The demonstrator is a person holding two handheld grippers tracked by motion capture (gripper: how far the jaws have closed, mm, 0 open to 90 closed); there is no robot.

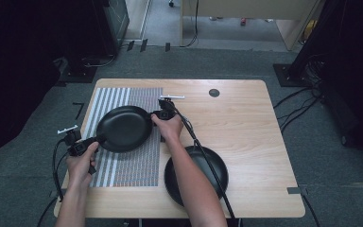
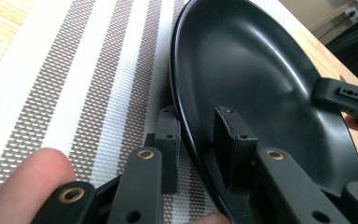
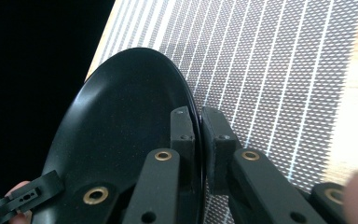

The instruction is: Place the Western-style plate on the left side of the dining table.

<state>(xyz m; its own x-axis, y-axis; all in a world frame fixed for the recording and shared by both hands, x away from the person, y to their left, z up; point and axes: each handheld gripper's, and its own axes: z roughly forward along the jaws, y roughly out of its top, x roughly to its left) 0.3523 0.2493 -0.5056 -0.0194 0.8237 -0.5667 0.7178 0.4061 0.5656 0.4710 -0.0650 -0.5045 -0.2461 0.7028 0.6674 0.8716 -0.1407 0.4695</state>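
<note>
Grey carpet surrounds a wooden table (image 1: 246, 123); both grippers, left (image 1: 82, 146) and right (image 1: 159, 115), pinch the black plate's (image 1: 124, 127) rim over a striped mat (image 1: 132, 168), a second plate (image 1: 217, 170) near-right.

Bare forearms and hands, no sleeves. Left black plastic two-jaw gripper (image 2: 198, 140): flat matte linkage bars with brass-ringed rivet holes, blocky rectangular pads with small screws; a white bar sticks out on top, and a black cable trails off it. Right black plastic two-jaw gripper (image 3: 199, 140): same bars, brass rivets and screwed pads, white bar on top, long black cable.
</note>
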